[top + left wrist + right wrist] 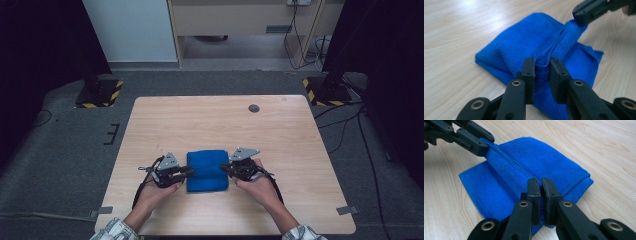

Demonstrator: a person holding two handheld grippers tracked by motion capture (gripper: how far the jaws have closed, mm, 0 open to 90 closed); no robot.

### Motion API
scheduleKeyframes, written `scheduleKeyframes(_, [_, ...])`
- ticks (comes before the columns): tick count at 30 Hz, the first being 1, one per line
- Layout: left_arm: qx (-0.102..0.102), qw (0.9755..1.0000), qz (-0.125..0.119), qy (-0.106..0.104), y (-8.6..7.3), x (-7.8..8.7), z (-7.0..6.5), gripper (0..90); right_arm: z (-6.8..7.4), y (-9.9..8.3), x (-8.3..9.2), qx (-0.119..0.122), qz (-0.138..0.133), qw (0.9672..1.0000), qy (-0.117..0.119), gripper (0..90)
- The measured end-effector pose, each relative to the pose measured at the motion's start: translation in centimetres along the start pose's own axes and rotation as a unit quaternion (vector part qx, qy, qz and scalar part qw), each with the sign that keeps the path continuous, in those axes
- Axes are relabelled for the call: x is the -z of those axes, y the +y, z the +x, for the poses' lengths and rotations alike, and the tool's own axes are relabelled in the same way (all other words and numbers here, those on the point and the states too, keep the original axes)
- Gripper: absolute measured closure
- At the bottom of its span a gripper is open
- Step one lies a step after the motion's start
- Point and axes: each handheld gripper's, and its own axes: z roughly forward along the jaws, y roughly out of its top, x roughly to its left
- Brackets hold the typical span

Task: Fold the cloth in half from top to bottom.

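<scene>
1. No brand, label or readable writing anywhere: plain blue cloth (207, 171), plain black gripper parts, bare wood grain
2. Blue cloth folded, lying on the near middle of the wooden table (220, 125), between the two hands
3. Left gripper (542, 65) at the cloth's left edge in the high view, held in the left hand (152, 192); jaws slightly apart with a raised ridge of cloth bunched between them, pads touching the fabric on both sides
4. Right gripper (541, 185) at the cloth's right edge, held in the right hand (260, 187); jaws nearly together, clamped on a thin fold of the cloth's upper layer
5. Ridge of fabric running straight across the cloth from one gripper to the other, lower layer spread flat on the table beneath
6. Round dark grommet (254, 108) set in the table's far right part, well apart from the cloth
7. Yellow-and-black striped bases (100, 93) of two dark stands on the grey floor beyond the far corners of the table
8. Cables (350, 120) trailing over the floor at the right; grey tape tabs (347, 210) at the near table corners
9. Nothing lying between the cloth and either gripper; checked sleeves (116, 231) at the bottom edge
</scene>
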Motion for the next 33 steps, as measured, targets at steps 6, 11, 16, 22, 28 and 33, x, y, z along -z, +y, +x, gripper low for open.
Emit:
scheduleKeyframes(6, [0.005,1.0000,0.000,-0.004,-0.4,0.4,-0.1,73.1,0.3,-0.7,0.1,-0.001,0.001,1.0000,0.005,85.1])
scheduleKeyframes(11, [0.005,0.9999,0.001,-0.014,-0.8,0.6,-0.4,70.1,0.5,-1.4,0.2,-0.007,0.003,1.0000,0.006,83.5])
scheduleKeyframes(16, [0.004,0.9997,0.001,-0.022,-1.1,0.9,-0.8,66.9,0.8,-1.8,0.6,-0.013,0.003,0.9998,0.012,78.9])
scheduleKeyframes(22, [-0.002,0.9997,-0.004,-0.024,-1.4,1.6,-1.4,60.7,1.2,-2.1,1.5,-0.013,0.006,0.9997,0.018,67.5])
scheduleKeyframes(28, [0.004,0.9990,-0.042,-0.012,-1.0,2.3,-1.3,55.5,1.1,-1.9,2.2,-0.027,-0.003,0.9996,0.007,57.2])
scheduleKeyframes(33, [0.010,0.9987,-0.048,0.010,-0.5,1.6,-0.4,53.0,0.5,-1.4,1.6,-0.035,0.003,0.9994,-0.004,51.8])
